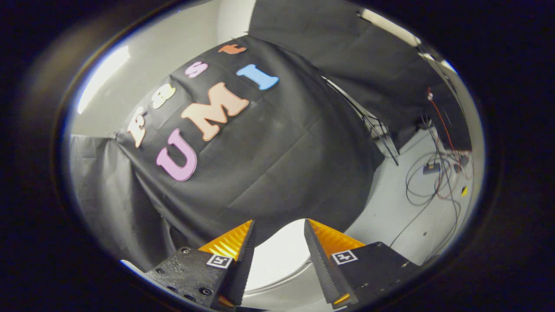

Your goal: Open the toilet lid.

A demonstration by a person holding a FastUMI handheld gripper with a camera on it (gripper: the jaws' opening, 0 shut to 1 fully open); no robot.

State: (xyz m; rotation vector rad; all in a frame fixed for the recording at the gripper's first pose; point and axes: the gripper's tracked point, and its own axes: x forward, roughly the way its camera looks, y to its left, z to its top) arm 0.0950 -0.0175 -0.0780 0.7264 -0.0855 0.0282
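— Where the two black fingers with ribbed orange-yellow tips run forward, what is the gripper (279, 225) doing?

— Its jaws stand apart with a clear gap, and nothing is pressed between them. Each finger carries a small square black-and-white marker on its body.

— And the toilet?

— Seen through that gap and just below the tips lies the smooth white rounded toilet lid (277, 260), with a curved seam running across it nearer the camera. Neither finger looks to be touching it; the tips sit above its surface. Whether the lid is down flat or partly raised, I cannot tell from this angle.

— What lies beyond?

— Right behind the lid hangs the creased black cloth booth wall (277, 164), draped in folds. To the right of the cloth is a pale grey floor (390, 208), and on it a loose tangle of thin black and red cables (433, 182) with a small dark box among them. Farther still, above and left of the cloth, a plain white room wall (173, 47) catches a bright patch of light.
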